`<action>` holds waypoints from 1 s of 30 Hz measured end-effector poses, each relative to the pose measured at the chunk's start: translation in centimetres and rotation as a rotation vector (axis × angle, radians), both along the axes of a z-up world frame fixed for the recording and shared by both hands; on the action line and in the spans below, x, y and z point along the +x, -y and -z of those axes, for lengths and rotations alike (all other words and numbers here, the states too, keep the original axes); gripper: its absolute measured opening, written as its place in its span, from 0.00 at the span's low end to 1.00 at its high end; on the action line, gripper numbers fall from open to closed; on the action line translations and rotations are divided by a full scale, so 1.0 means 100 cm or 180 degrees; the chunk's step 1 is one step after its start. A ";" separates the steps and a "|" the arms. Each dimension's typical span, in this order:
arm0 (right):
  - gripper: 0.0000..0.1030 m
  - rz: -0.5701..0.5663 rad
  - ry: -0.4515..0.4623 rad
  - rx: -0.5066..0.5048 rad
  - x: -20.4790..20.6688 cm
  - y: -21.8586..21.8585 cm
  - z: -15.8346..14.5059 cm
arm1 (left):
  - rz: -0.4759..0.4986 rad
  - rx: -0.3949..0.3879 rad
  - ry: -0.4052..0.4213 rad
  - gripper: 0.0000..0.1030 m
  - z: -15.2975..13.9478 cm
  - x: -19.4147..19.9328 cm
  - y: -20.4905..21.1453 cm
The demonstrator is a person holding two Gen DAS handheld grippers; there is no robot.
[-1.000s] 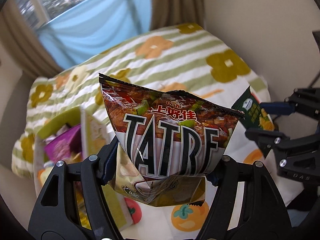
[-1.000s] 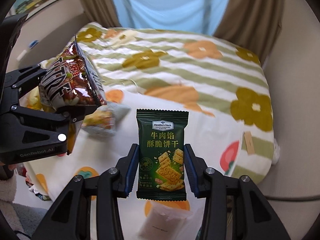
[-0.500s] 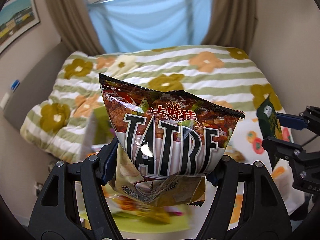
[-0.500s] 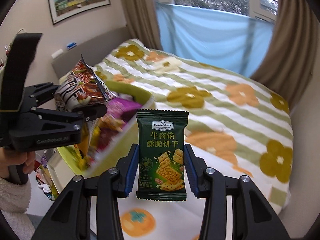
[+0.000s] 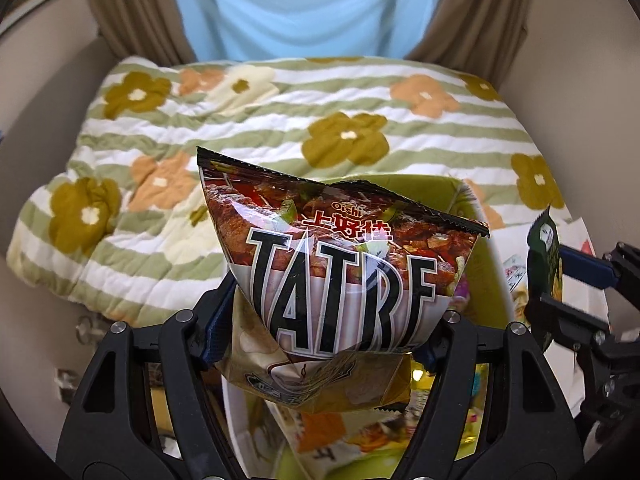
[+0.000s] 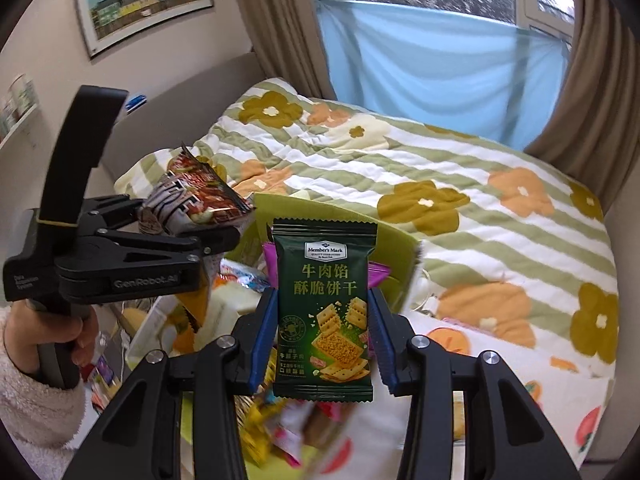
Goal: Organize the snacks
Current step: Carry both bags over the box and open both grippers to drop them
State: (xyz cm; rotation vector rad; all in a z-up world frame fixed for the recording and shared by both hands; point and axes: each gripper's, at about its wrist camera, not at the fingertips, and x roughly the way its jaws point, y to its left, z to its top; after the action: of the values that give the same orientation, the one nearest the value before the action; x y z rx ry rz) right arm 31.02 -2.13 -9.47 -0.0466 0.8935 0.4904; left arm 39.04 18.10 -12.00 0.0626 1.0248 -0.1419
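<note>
My left gripper (image 5: 328, 316) is shut on a brown chip bag (image 5: 344, 264) and holds it in the air above a lime-green storage box (image 5: 480, 276). In the right wrist view the left gripper (image 6: 216, 236) and its chip bag (image 6: 192, 200) are at the left. My right gripper (image 6: 323, 332) is shut on a dark green cracker packet (image 6: 324, 312), upright over the box (image 6: 394, 248). The packet (image 5: 546, 276) and right gripper (image 5: 576, 292) show edge-on at the right of the left wrist view. The box holds several snack packets (image 6: 244, 276).
The box rests on a bed with a green-striped flowered quilt (image 5: 280, 112). A white fruit-print cloth (image 6: 520, 380) lies at the quilt's near right. Brown curtains (image 6: 272, 24) and a blue sheet (image 6: 432, 68) stand behind; a headboard (image 6: 160, 120) is at left.
Both grippers have swung left with their packets, from over the fruit-print cloth to above the lime-green box. Both grips are unchanged.
</note>
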 end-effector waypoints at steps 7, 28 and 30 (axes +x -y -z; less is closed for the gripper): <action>0.39 0.0236 -0.0150 -0.0056 0.007 -0.013 0.013 | 0.0169 -0.0130 0.0003 0.97 0.007 0.010 -0.009; 0.63 0.0091 -0.0365 0.0129 0.006 -0.039 0.036 | -0.0277 -0.0186 0.0131 0.97 -0.001 -0.056 -0.052; 0.88 0.0099 -0.0315 0.0109 -0.001 -0.039 0.036 | -0.0318 -0.0201 0.0138 0.97 -0.002 -0.062 -0.058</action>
State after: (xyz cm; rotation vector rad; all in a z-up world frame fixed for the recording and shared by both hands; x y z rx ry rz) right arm 30.93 1.82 -13.08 0.0230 0.9810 0.4821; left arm 32.82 23.89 -11.75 -0.0428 0.9773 -0.0815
